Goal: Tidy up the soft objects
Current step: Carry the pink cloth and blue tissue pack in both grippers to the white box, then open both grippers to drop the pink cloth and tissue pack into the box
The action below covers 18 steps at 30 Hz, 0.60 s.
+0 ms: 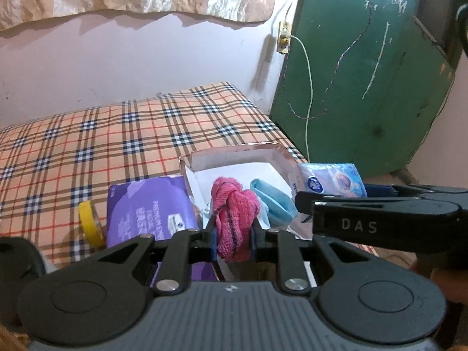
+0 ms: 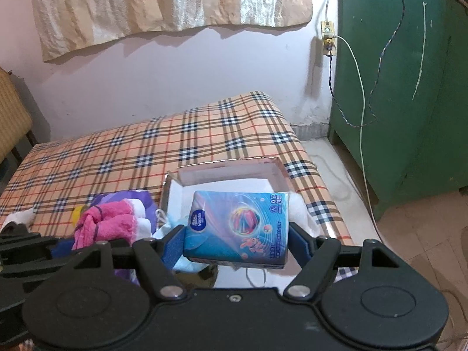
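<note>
Two tools loaded — knotted pink terry cloth (image 1: 234,219), glossy blue tissue pack (image 2: 237,228).

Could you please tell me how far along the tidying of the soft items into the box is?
Done: a light blue item lies in the white box. In hand: left gripper clamps the pink cloth; right gripper holds the blue tissue pack. Left: the purple pack remains on the checked bed.

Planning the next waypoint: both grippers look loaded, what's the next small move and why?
Probably carry both loads on over the open white box and lower them. The left gripper is clamped on the pink cloth, the right gripper on the blue tissue pack, both just short of the box.
</note>
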Tool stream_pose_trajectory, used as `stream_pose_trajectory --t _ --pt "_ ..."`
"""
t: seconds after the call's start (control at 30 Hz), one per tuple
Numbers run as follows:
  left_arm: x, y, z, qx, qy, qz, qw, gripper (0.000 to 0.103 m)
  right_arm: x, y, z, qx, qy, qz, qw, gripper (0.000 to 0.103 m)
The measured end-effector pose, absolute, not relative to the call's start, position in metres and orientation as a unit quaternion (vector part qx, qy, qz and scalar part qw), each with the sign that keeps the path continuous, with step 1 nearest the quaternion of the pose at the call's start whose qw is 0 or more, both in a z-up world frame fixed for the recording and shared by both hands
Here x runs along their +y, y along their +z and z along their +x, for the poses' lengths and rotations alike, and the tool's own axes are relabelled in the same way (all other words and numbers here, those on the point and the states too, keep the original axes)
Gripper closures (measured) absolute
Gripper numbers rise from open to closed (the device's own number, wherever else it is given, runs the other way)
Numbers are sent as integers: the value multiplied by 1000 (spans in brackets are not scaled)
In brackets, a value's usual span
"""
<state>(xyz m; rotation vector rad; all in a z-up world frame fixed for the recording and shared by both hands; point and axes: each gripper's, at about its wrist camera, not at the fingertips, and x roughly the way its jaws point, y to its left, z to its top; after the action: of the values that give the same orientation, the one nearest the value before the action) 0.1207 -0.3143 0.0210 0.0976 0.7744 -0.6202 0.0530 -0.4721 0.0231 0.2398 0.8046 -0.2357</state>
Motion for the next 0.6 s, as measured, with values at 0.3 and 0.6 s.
stream_pose_trajectory --t 0.3,0.6 --pt "-333 14 153 381 -287 47 877 80 -497 21 85 390 -109 123 906 16" --pt "-349 5 175 374 -300 30 877 63 -511 10 114 388 -108 133 906 14"
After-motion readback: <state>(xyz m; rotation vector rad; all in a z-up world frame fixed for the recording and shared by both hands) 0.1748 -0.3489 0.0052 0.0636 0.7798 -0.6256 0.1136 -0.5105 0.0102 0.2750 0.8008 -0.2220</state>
